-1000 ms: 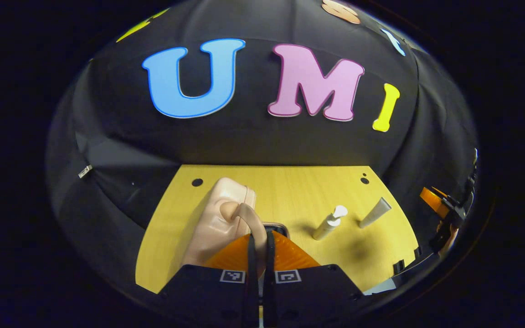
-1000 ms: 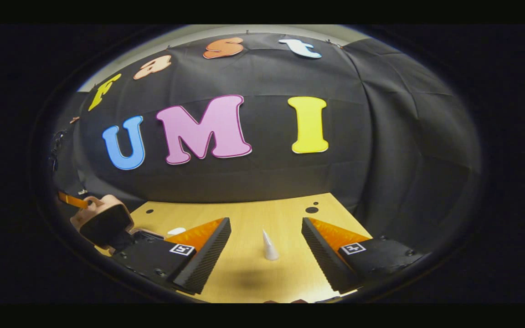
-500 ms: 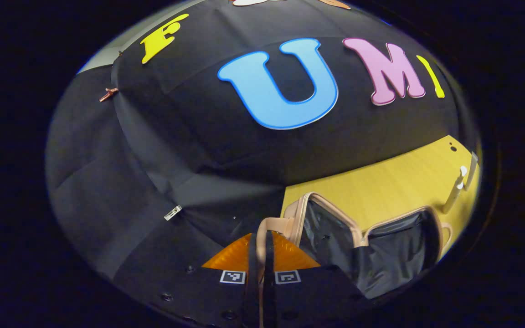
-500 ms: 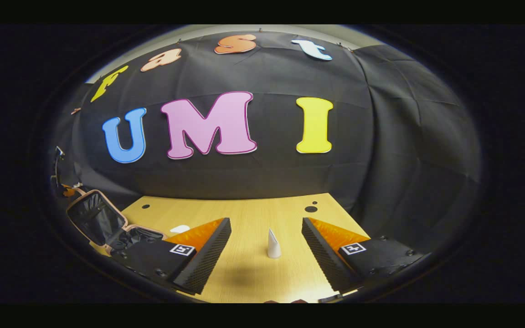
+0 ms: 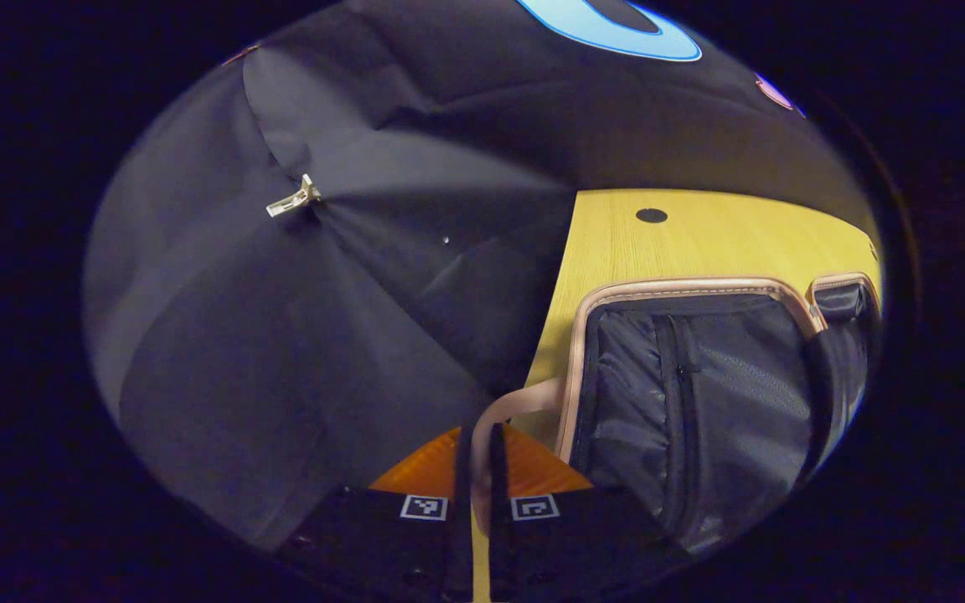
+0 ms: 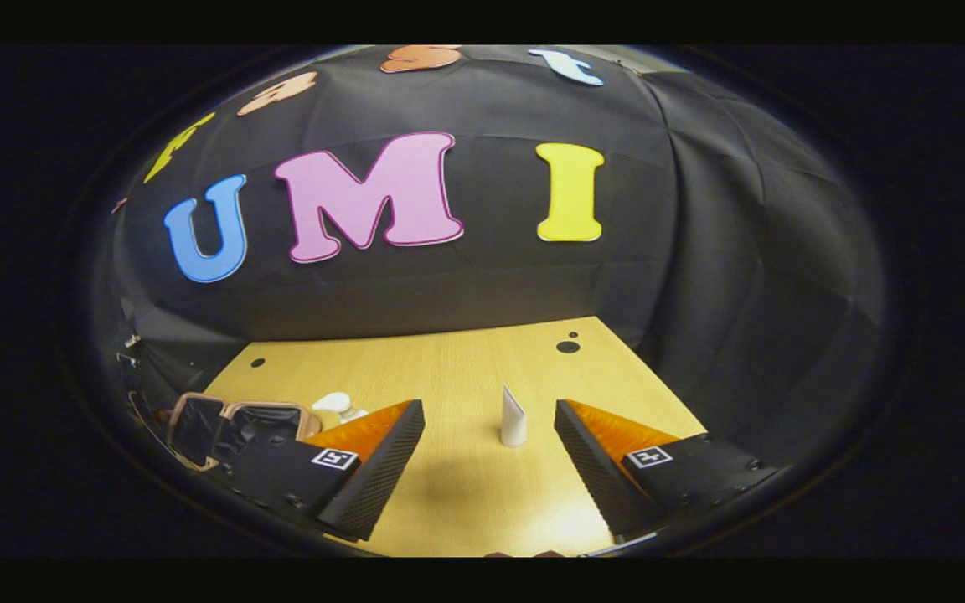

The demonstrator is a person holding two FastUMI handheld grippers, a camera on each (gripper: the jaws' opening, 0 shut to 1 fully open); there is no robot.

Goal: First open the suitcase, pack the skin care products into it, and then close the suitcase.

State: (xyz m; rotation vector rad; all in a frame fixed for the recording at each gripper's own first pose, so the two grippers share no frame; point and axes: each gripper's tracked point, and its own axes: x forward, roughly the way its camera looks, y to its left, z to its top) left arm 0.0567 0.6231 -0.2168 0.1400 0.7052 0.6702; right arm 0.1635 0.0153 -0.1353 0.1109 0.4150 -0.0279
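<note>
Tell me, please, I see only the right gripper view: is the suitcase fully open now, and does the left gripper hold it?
Observer: Yes, the suitcase lies open on the table; its dark lining faces up.
Operator: And the left gripper?
Observer: The left gripper is shut on the handle, a beige strap.
Operator: Anything packed inside?
Observer: No product shows in the near half; the far half is partly hidden.

place: recording booth | evidence: black cloth wall (image 6: 742,251); bare wooden table (image 6: 466,368)
</note>
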